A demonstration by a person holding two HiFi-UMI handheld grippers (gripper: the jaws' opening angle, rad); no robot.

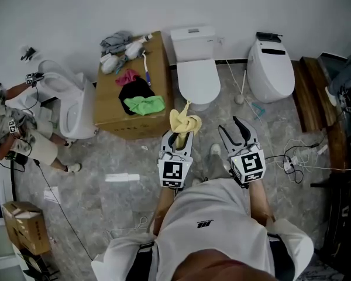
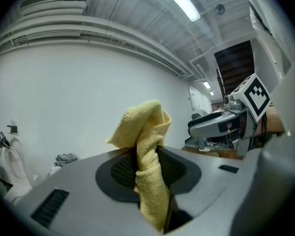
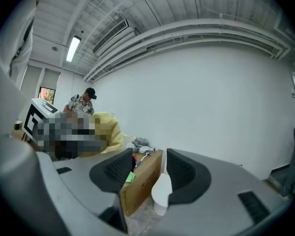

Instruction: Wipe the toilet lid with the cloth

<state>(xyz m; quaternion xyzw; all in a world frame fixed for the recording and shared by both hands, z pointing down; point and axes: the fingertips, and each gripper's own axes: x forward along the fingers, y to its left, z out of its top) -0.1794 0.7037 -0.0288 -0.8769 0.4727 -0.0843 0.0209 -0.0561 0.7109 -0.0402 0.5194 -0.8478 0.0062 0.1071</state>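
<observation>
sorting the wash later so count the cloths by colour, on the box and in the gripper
yellow cloth, in the left gripper: 1
green cloth: 1
black cloth: 1
pink cloth: 1
grey cloth: 1
total: 5
The white lumps beside the grey one are unclear, so not counted.

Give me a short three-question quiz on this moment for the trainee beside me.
1. True or false: the right gripper is shut on the yellow cloth.
2. Where does the green cloth lie? A) on the cardboard box B) in the right gripper C) on the floor
3. Fill in: the toilet lid ahead of the grippers is ___ (raised or closed).
Key: 1 false: its fingers stand apart and empty, and the left gripper holds that cloth. 2 A. 3 closed.
</observation>
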